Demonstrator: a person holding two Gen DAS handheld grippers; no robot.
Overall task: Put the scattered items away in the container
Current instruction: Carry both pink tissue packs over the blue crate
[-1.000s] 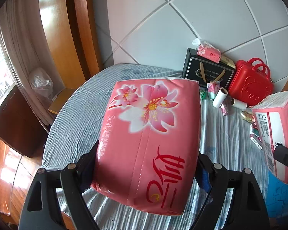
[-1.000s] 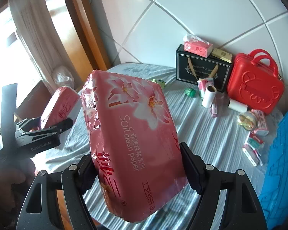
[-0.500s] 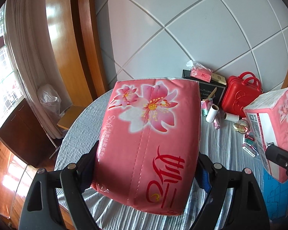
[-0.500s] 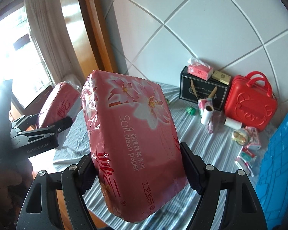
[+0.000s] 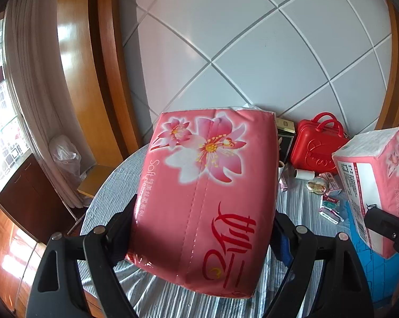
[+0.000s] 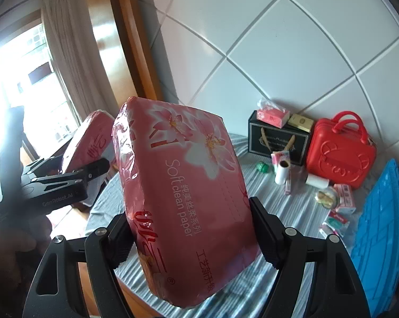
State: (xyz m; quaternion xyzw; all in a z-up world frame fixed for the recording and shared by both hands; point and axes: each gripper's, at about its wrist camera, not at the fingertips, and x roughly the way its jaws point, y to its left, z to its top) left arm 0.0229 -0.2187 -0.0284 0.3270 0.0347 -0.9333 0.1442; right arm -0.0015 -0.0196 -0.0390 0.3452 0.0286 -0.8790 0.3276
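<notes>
Left wrist view: left gripper (image 5: 202, 234) clamping a pink tissue pack (image 5: 204, 198) across its width, filling centre frame, clear of the striped tablecloth (image 5: 114, 185). At right edge, second pink tissue pack (image 5: 372, 185) carried in the other claw, above the blue container (image 5: 380, 273) at lower right. Small clutter lying beside the red case (image 5: 319, 145) at centre right.

Right wrist view: right gripper (image 6: 191, 235) grasping its own pack (image 6: 183, 193), tilted, centre frame; left gripper (image 6: 66, 182) at left edge holding the other. Blue container (image 6: 380, 217) at right edge.

Step judged: carrying both packs toward the container. Next, probably: swinging rightward, lowering over the opening, releasing one pack at a time to avoid collision.
</notes>
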